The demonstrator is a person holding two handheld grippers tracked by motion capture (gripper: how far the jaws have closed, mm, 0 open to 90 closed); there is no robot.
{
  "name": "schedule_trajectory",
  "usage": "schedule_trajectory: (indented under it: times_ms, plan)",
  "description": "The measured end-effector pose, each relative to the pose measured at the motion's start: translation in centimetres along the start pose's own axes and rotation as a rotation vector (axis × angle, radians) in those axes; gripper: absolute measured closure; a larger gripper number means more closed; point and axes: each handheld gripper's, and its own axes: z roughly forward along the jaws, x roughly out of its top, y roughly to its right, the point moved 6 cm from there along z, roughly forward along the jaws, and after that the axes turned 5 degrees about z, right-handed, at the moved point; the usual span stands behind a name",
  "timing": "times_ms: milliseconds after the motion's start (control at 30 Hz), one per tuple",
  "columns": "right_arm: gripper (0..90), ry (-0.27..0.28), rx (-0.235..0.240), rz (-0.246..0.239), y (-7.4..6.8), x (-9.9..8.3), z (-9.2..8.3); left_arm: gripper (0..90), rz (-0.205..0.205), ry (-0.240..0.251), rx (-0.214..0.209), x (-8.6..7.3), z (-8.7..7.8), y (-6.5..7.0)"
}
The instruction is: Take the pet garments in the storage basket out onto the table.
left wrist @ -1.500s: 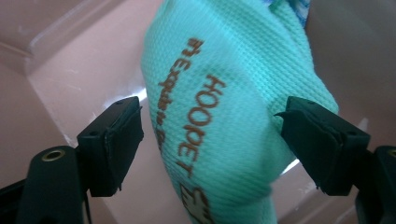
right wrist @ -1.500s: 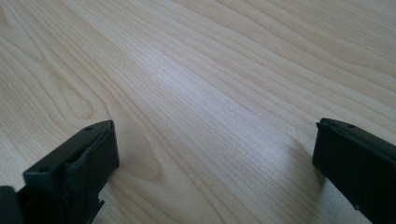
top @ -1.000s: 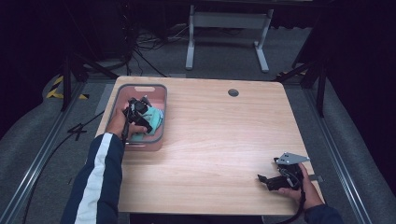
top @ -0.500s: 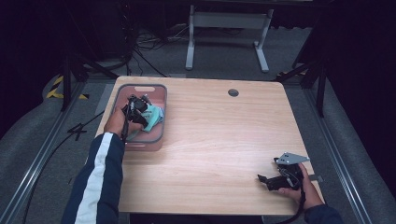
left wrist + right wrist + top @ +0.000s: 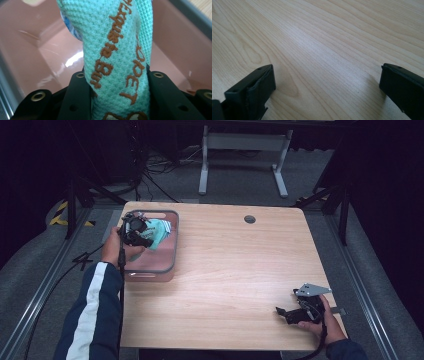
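Note:
A mint-green towel (image 5: pixel 159 231) with orange stitched lettering hangs over the pink plastic bin (image 5: pixel 150 265) at the table's left. My left gripper (image 5: pixel 145 239) is shut on the towel (image 5: pixel 117 57), whose cloth is pinched between the two black jaws. The bin's pink floor (image 5: pixel 50 55) lies below it. My right gripper (image 5: pixel 283 313) rests low on the wooden table (image 5: pixel 240 270) near the front right corner, open with nothing between its jaws. In the right gripper view, bare wood (image 5: pixel 324 50) lies between the fingers (image 5: pixel 252 92).
A round cable hole (image 5: pixel 249 219) sits in the table's far edge. The left gripper's cable trails off the table's left side. Dark floor, metal rails and a grey stand surround the table.
My left gripper has lifted the towel higher out of the bin and shifted it a little towards the far side. The right gripper has stayed still.

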Motion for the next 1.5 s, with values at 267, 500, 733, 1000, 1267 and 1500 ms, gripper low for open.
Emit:
schedule_trajectory:
  times_ms: [267,500,733,1000,1267,1500]
  plan:
    - [0.6,0.0,0.0,0.001,0.0,0.0,0.0,68.1,0.025,0.12,0.024,0.5,-2.9,1.1]
    - [0.6,0.0,0.0,0.002,0.0,0.0,0.0,68.2,0.069,0.184,0.02,1.1,-4.8,2.5]
    - [0.6,0.0,0.0,0.002,0.0,0.0,0.0,68.2,0.109,0.208,0.01,1.4,-6.3,3.9]
    - [0.6,0.0,-0.001,0.001,0.0,0.0,0.0,68.2,0.186,0.235,-0.014,2.5,-7.5,6.3]
    - [0.6,0.0,-0.001,0.001,0.0,0.0,0.0,68.2,0.242,0.254,-0.038,3.8,-7.9,8.6]
    - [0.6,0.001,-0.001,0.002,0.0,0.0,0.0,68.3,0.297,0.262,-0.064,4.8,-8.0,10.6]
